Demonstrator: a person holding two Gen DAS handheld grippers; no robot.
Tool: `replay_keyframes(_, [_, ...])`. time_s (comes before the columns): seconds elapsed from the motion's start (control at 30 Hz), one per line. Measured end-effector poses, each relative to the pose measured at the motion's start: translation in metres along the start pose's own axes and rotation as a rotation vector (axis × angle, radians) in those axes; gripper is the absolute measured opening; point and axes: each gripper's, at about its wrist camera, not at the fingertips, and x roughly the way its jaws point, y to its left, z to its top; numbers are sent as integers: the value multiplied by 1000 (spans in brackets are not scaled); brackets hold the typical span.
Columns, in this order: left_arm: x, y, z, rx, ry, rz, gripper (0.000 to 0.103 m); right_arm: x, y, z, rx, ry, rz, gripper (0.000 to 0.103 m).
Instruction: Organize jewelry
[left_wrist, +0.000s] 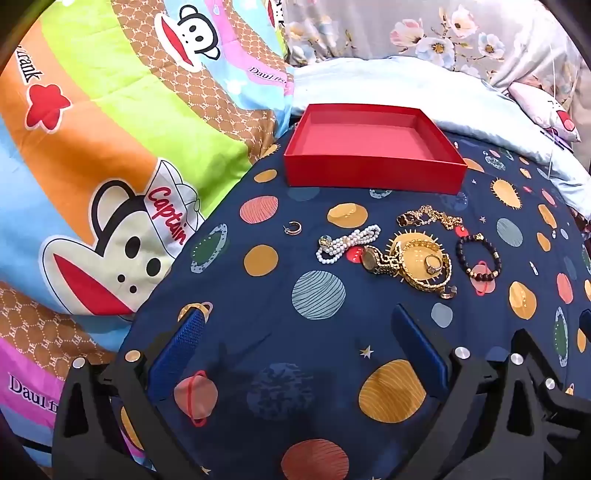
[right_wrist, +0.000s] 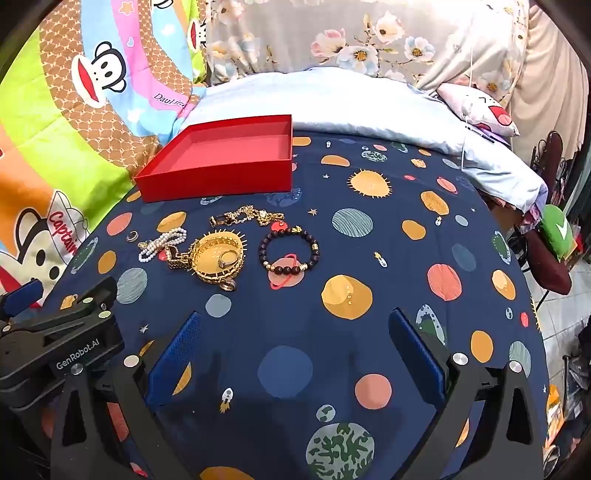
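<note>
My left gripper (left_wrist: 295, 347) and right gripper (right_wrist: 295, 350) both hang released, jaws spread wide over the planet-print sheet (right_wrist: 369, 229) with nothing between them. The jewelry lies ahead of my fingertips, apart from them: pearl bracelet (left_wrist: 347, 243), gold bangle (left_wrist: 424, 266), dark bead bracelet (right_wrist: 290, 251), gold chain (right_wrist: 247, 218). Beyond sits the red box (left_wrist: 373, 173), bare inside.
</note>
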Motion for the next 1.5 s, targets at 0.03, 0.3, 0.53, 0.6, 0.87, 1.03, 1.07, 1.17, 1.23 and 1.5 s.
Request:
replay_keyframes(0.03, [-1,0,0,4,-11,4,98,0,0,0,0,1,1,98])
replay_keyframes(0.3, [1,1,0,5,-12,6,98,-7,1,4,-5,-1,-1,98])
replay_keyframes(0.53, [-11,10,1,2,-12,11,98,-10,2,10,-6,-16,-2,98])
replay_keyframes(0.6, [-13,7,3,4,-10,19,98,-14,5,4,-9,-26,-4,98])
replay_keyframes(0.87, [-16,8,11,8,5,19,98,-20,7,8,-21,-26,-12,98])
replay_keyframes(1.03, [-21,8,10,21,7,15,98,-25,9,13,-36,-23,-22,98])
replay_keyframes(1.07, [-22,8,11,25,9,18,98,-26,9,14,-38,-22,-23,98])
replay_keyframes(1.17, [-24,7,13,32,9,22,98,-26,9,16,-42,-22,-19,98])
replay_keyframes(1.23, [-25,6,14,31,11,22,98,-27,9,18,-46,-24,-21,98])
replay_keyframes(1.5, [-24,8,22,27,15,26,98,-26,9,24,-50,-24,-20,98])
